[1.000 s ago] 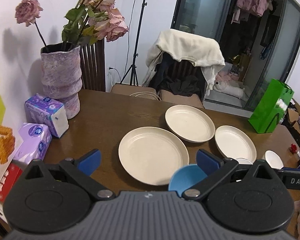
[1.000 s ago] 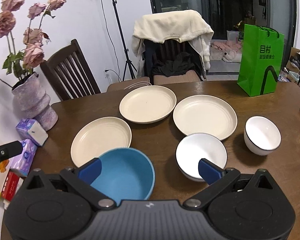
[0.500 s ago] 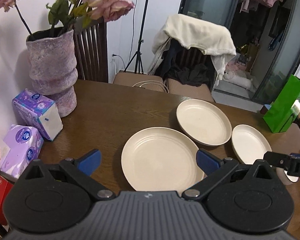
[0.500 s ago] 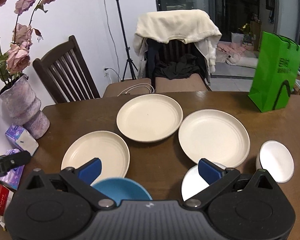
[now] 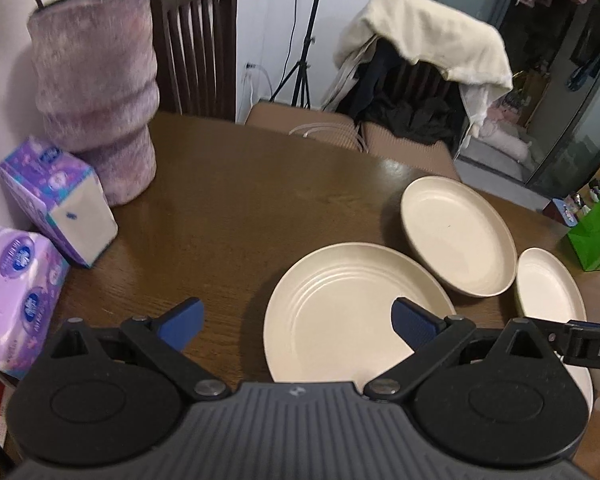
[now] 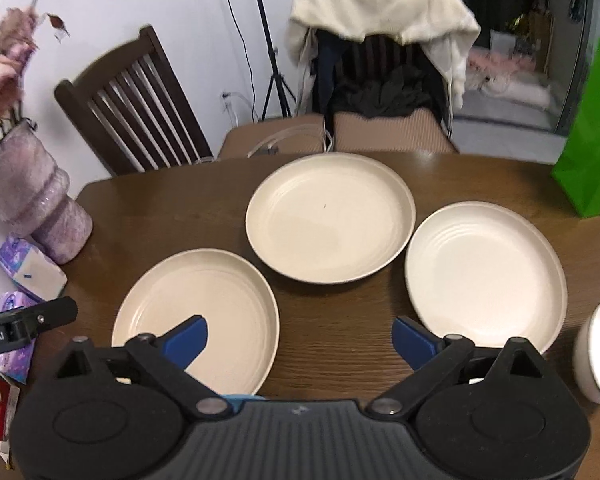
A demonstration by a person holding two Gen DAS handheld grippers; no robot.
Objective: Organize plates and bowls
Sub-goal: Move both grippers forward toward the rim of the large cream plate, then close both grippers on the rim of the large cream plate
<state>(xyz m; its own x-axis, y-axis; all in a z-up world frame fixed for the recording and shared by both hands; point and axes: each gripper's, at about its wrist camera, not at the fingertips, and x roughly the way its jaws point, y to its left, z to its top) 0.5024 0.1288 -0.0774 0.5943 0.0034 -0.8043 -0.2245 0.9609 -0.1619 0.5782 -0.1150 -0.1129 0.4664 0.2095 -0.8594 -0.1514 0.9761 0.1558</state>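
Observation:
Three cream plates lie on the brown table. The near-left plate (image 5: 340, 312) (image 6: 204, 312) sits just ahead of my left gripper (image 5: 296, 322), which is open and empty above the plate's left edge. The far middle plate (image 6: 330, 216) (image 5: 458, 236) and the right plate (image 6: 484, 272) (image 5: 548, 284) lie beyond. My right gripper (image 6: 300, 340) is open and empty, over the table between the near-left and right plates. A white bowl (image 6: 598, 354) shows at the right edge. A sliver of the blue bowl (image 6: 242, 397) peeks out under the right gripper body.
A purple vase (image 5: 96, 92) and tissue packs (image 5: 56, 200) stand at the table's left. A green bag (image 6: 592, 128) stands at the far right. Two chairs (image 6: 140, 100) stand behind the table, one draped with a cream cloth (image 6: 384, 4).
Both grippers moved forward and lower over the table. The blue and white bowls slid out of view beneath them. Both stayed open.

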